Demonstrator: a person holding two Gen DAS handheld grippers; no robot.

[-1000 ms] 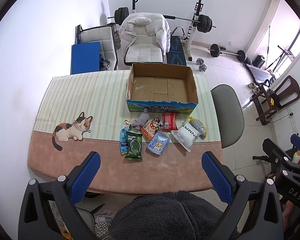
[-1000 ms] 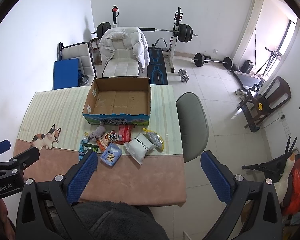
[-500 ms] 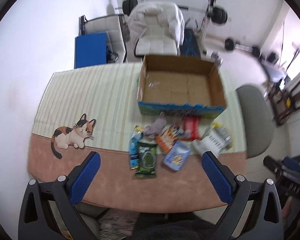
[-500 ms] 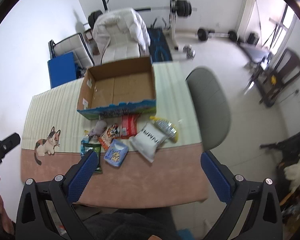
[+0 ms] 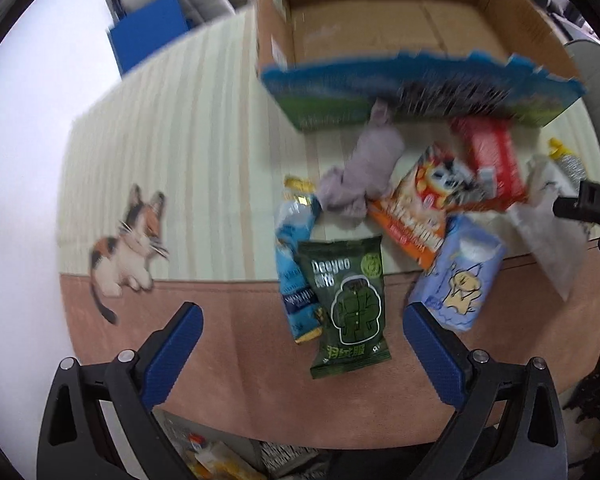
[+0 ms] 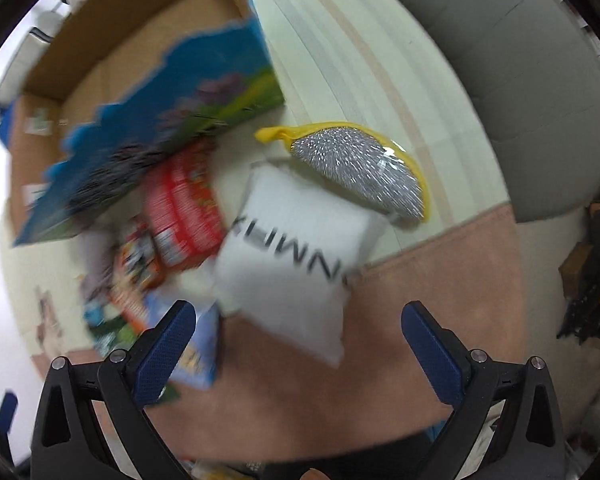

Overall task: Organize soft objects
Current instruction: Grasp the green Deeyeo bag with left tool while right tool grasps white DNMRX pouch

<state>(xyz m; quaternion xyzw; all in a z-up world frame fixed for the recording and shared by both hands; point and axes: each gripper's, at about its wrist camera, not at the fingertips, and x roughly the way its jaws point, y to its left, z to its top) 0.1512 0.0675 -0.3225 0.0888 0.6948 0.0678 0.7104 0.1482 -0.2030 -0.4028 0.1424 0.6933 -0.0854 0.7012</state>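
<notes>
Both grippers, left gripper (image 5: 302, 334) and right gripper (image 6: 298, 330), spread wide, empty. Soft packets, green packet (image 5: 346, 302), white pouch (image 6: 296, 256), lie before cardboard box (image 5: 412, 40). Approach step; next: close on one packet.

- My tabletop (image 5: 188, 152) wears a cloth with pale green stripes at the far part and a plain pink band along the near edge.
- A cartoon cat (image 5: 130, 240) is printed on the cloth at my left.
- A white wall (image 5: 40, 60) stands to the left.
- A blue panel (image 5: 152, 32) and a white seat sit beyond the far edge.
- A grey chair (image 6: 520, 80) stands at the right side.
</notes>
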